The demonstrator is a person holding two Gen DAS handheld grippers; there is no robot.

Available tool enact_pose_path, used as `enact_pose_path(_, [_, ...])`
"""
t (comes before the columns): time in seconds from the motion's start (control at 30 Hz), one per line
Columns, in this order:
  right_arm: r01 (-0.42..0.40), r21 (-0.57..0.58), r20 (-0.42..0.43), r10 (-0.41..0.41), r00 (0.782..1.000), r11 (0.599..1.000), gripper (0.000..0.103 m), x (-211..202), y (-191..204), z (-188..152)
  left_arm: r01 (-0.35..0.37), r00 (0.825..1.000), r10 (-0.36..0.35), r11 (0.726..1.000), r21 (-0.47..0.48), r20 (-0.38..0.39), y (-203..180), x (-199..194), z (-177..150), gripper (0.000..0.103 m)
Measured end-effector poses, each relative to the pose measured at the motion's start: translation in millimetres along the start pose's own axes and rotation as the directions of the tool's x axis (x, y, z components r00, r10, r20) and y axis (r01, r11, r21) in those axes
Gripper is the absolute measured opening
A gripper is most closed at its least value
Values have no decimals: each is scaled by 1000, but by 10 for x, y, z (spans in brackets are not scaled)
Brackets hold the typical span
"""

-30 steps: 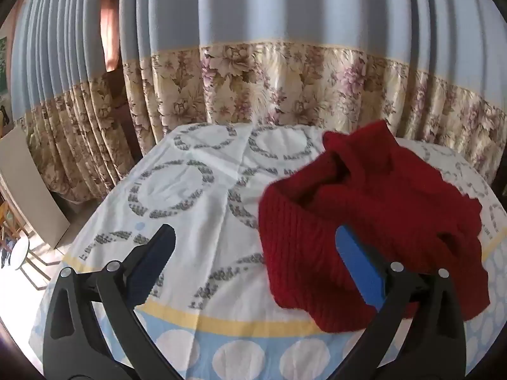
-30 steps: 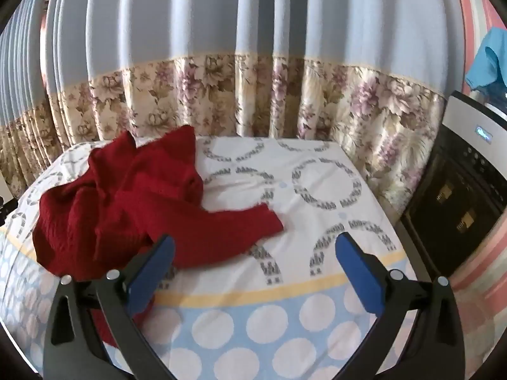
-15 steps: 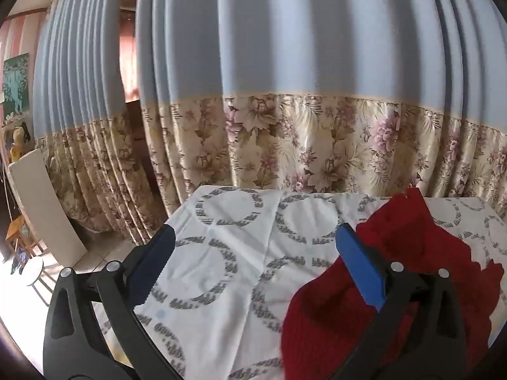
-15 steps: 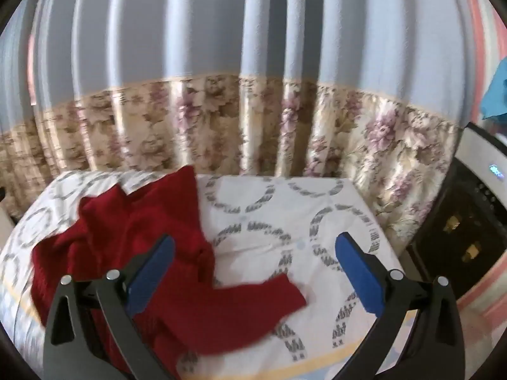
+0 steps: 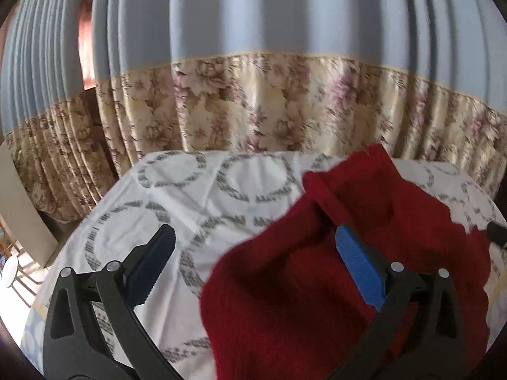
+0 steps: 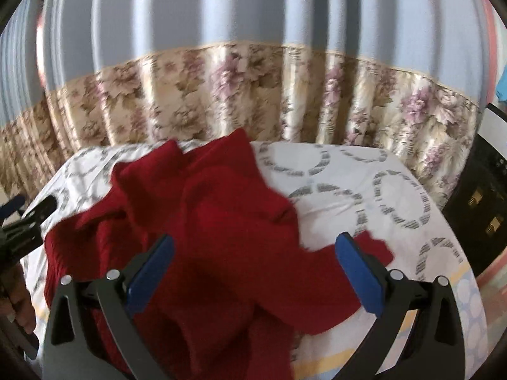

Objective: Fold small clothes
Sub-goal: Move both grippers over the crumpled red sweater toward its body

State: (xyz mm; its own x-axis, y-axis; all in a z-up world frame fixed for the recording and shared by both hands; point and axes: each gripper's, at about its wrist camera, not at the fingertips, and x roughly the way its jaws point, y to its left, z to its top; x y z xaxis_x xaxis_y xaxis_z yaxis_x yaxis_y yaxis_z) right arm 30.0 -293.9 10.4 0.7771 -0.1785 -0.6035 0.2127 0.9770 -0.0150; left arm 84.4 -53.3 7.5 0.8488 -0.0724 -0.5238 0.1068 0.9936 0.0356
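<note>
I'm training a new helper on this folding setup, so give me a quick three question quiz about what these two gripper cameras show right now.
1. True or false: the red knit sweater already lies neatly folded on the tablecloth.
2. Multiple choice: how do both grippers stand? A) shut on the sweater B) open, holding nothing C) out of view
3. Fill in: behind the table hangs a blue curtain with a ____ lower band.

Key: 1 false, it lies crumpled. 2 B, the left gripper and the right gripper are both open. 3 floral.
</note>
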Motion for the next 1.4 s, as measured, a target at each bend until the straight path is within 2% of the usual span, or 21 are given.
enact_pose_path(0.1, [-12,-41,-16,12,1000,999,102,18,121,-63,27,1000,-27,999,46,-2,-141,-28,-68,100])
enact_pose_path(0.23, [-10,-27,-21,10,1000,1000,102,35,113,-73,36,999,-36,997,74,1,-254,-50,-133,100])
enact_pose_path(0.5, [0,-21,-32,-1,999,1000,102,105,69,-47,54,998,-55,995,80,7,-281,-80,-171,100])
enact_pose_path(1.07, [7,-34,-27,-8,1000,999,102,124,22,-43,41,999,-41,996,74,-2,-245,-72,-133,100])
enact_pose_path(1.4, [38,-18,-20,-38,999,999,102,176,-85,1,40,999,-40,996,79,-4,-254,-44,-142,100])
